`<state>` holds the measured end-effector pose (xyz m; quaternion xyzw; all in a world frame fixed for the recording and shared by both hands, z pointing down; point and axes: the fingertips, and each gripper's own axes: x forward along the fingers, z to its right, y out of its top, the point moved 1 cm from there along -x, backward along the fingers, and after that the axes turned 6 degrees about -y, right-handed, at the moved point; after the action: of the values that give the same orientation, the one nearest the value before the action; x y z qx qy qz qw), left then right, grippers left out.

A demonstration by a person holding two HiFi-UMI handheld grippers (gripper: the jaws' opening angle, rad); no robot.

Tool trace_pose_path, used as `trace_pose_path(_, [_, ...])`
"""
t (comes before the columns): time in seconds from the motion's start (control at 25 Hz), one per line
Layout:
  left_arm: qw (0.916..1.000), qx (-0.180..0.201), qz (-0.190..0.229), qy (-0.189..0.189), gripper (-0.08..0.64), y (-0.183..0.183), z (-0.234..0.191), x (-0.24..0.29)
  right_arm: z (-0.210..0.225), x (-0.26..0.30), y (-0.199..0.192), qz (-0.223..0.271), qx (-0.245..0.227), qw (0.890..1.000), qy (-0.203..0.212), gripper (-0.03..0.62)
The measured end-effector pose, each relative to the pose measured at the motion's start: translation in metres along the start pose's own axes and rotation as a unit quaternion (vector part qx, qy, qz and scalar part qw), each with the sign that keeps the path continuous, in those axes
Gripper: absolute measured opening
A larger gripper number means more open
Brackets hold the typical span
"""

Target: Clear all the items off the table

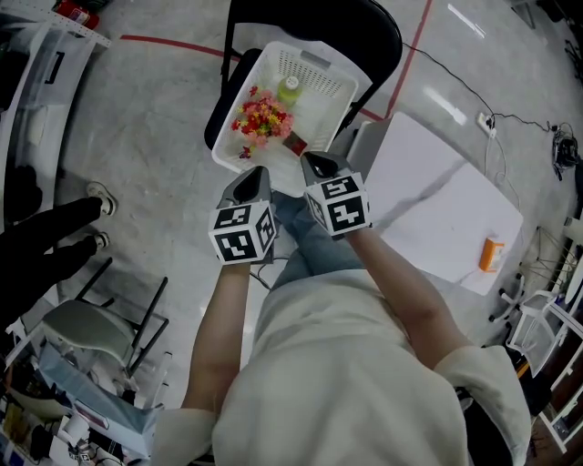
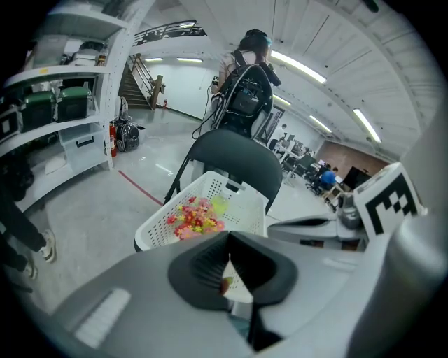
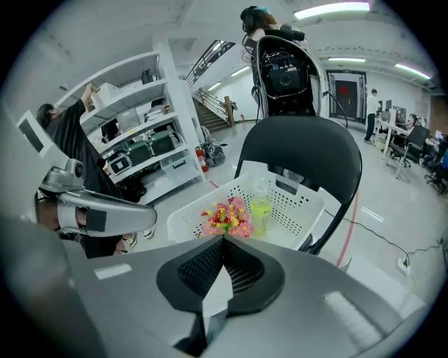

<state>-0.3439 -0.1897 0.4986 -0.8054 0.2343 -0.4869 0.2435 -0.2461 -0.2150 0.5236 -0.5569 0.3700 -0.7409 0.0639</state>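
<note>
Grey floor [image 1: 155, 136] under black chair [image 1: 364, 27] carrying white basket [image 1: 314, 86].

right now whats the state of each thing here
left tongs, shut, empty
right tongs, shut, empty
basket, on the chair, partly filled
flowers, in the basket
green bottle, upright in the basket
orange item, on the table, not yet cleared

left gripper [image 1: 256, 175]: frame middle, jaws closed, empty
right gripper [image 1: 316, 162]: beside it, jaws closed, empty
arms [image 1: 221, 319]: both stretched out
</note>
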Motion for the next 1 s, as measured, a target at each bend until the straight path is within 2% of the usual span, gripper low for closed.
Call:
trace_pose_path(0.12, [1.0000,0.002,-0.004,0.002,0.008,-0.001,0.001,0.000,-0.001,-0.003,0.000,0.003,0.000,1.000,0.002,-0.002])
trace_pose_path(0.28, [0.9999,-0.015,0.008,0.001,0.008,0.002,0.004,-0.005,-0.002,-0.008,0.001,0.009,-0.001,1.000,0.003,-0.002])
trace_pose_path(0.6, [0.9997,-0.008,0.021,0.009,0.008,0.003,0.016,-0.023,-0.006,-0.033,0.004,0.030,-0.012,0.999,0.003,-0.002])
trace_pose_path(0.84, [0.9993,-0.012,0.033,0.010,0.008,-0.011,0.035,-0.044,-0.010,-0.061,-0.003,0.045,-0.017,0.999,0.004,-0.002])
trace_pose_path(1.0, [0.9994,-0.001,0.033,0.008,0.008,-0.027,0.050,-0.059,-0.013,-0.080,-0.014,0.054,-0.019,0.998,0.004,-0.002])
